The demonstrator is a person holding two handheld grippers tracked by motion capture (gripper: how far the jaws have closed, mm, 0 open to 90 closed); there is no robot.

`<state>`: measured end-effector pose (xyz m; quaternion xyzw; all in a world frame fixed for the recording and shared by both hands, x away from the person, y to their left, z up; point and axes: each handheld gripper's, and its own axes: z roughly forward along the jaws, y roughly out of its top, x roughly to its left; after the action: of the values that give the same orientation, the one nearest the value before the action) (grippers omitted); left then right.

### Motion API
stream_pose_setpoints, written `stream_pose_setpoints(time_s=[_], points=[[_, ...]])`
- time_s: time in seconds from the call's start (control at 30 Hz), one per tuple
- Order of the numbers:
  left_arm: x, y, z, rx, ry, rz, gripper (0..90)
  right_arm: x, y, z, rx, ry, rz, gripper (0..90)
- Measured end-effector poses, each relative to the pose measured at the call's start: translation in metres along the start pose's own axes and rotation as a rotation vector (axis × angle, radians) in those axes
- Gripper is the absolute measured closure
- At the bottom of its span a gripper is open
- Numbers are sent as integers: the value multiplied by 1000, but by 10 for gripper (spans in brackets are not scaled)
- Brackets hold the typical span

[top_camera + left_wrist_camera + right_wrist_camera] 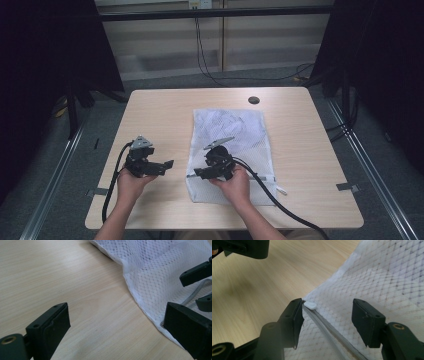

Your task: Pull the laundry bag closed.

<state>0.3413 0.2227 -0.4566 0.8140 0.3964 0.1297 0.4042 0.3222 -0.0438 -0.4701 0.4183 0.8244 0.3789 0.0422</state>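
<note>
Pale wood surface (pixel 150 107) carries a white mesh bag (pixel 235 130); its near edge lies under the right gripper (pixel 327 315), fingers half apart astride the zip pull (pixel 310 305). Left gripper (pixel 116 322) gapes wide over bare wood beside it, right finger hiding the bag's corner

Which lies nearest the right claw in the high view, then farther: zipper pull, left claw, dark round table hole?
1. Zipper pull, at the right claw's tips, on the mesh bag's near-left corner.
2. Left claw, to its left.
3. Dark round hole, far edge.

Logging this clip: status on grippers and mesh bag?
Right gripper open, jaws straddling zipper pull. Left gripper open over table. Mesh bag flat. Nothing in the way.
</note>
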Motion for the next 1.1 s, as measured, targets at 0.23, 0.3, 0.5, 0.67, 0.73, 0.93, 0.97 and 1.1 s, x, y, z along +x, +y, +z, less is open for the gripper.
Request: stream_pose_setpoints(time_s=[0.23,0.3,0.5,0.67,0.73,0.93,0.97,1.1], points=[[1,0,0,8,1,7,66,2,1,7,43,43,68,538],[0,0,0,6,2,3,66,2,1,10,49,59,80,568],[0,-1,0,5,5,1,67,3,2,18,81,83,116,619],[1,-1,0,17,4,8,67,3,4,24,80,93,137,646],[1,-2,0,14,2,4,66,3,5,25,80,100,140,660],[3,-2,-1,16,2,0,66,6,8,30,91,132,150,701],[3,-3,-1,14,5,-2,66,7,8,30,95,133,152,712],[3,-3,-1,16,3,0,66,11,9,31,117,126,150,742]])
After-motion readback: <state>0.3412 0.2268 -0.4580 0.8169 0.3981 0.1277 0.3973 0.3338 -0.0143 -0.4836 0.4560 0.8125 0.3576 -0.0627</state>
